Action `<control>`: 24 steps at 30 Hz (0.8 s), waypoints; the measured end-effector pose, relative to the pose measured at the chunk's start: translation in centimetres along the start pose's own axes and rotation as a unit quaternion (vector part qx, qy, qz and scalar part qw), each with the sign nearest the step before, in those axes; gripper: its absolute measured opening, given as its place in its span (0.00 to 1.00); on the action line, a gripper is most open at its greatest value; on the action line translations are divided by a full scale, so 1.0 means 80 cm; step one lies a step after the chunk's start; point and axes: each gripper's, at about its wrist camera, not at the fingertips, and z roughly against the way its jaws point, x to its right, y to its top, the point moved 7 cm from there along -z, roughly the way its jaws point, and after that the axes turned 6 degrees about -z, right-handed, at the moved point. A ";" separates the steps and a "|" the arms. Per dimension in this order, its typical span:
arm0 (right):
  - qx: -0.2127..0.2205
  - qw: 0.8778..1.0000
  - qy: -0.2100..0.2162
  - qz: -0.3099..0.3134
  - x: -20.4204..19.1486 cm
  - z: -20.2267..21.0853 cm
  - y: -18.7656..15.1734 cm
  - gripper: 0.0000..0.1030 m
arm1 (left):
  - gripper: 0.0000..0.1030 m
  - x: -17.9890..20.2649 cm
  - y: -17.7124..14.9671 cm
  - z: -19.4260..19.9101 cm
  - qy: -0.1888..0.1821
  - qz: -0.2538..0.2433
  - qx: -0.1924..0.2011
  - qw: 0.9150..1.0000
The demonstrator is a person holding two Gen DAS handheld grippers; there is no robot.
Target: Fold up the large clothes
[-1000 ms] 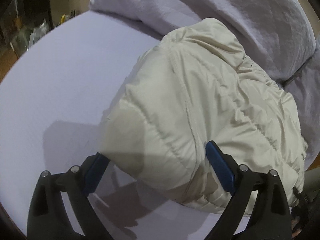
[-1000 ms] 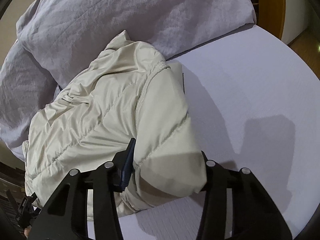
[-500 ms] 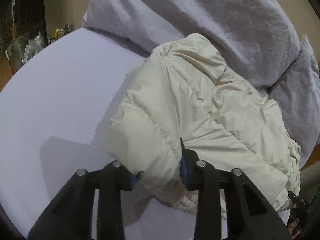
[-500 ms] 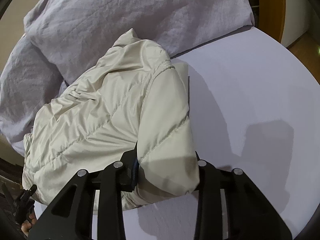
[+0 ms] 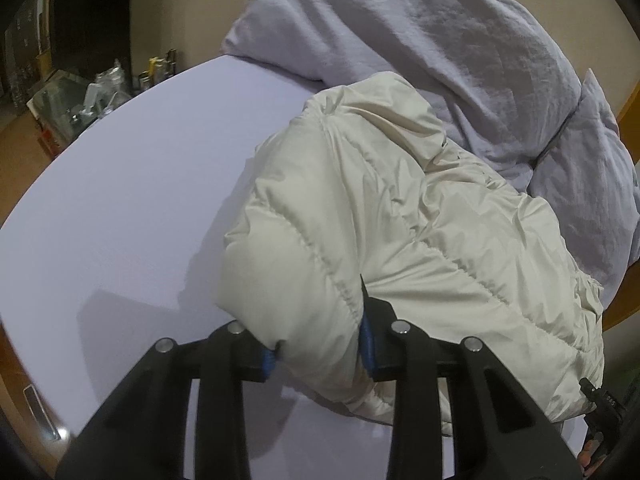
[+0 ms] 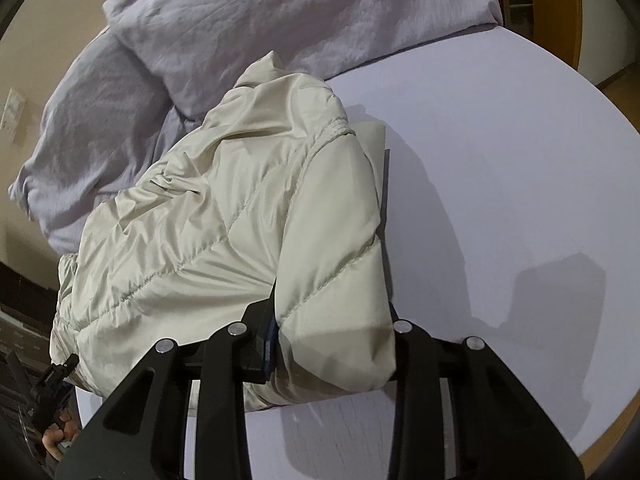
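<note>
A cream quilted puffer jacket (image 5: 400, 220) lies bunched on the lilac bed sheet (image 5: 120, 200), its collar end against the grey duvet. My left gripper (image 5: 318, 350) is shut on a thick padded fold at the jacket's near left edge, blue pads pressed into it. The right wrist view shows the same jacket (image 6: 200, 240). There my right gripper (image 6: 332, 336) is shut on the padded fold at its near right edge. The pinched folds sit raised off the sheet (image 6: 500, 160).
A rumpled grey duvet (image 5: 440, 40) (image 6: 280, 20) is heaped along the far side of the bed. Cluttered shelves (image 5: 80, 96) stand beyond the bed's left edge. A wooden door frame (image 6: 556, 12) stands at the far right. A hand (image 6: 56, 440) shows at the lower left.
The left jaws went from wide open around the jacket's edge to shut on it. The right jaws tightened. Both grippers have drawn back from the duvet with the jacket's near edge.
</note>
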 end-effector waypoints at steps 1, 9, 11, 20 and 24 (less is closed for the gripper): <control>0.000 1.000 0.000 0.001 0.000 0.003 -0.006 0.33 | 0.32 -0.004 -0.006 0.006 0.001 0.001 0.000 1.000; 0.037 0.997 -0.058 0.037 0.002 0.041 -0.021 0.56 | 0.45 -0.025 -0.030 0.018 0.006 0.031 -0.009 0.999; 0.072 0.993 -0.070 0.057 -0.005 0.063 -0.008 0.64 | 0.59 -0.028 -0.031 0.020 0.011 0.038 -0.010 0.999; 0.072 0.978 -0.052 0.188 -0.102 0.049 -0.020 0.73 | 0.81 -0.028 -0.032 0.008 0.012 0.068 -0.020 0.997; 0.046 0.971 -0.045 0.231 -0.142 0.017 -0.051 0.75 | 0.82 -0.029 -0.034 -0.001 0.009 0.096 -0.028 0.995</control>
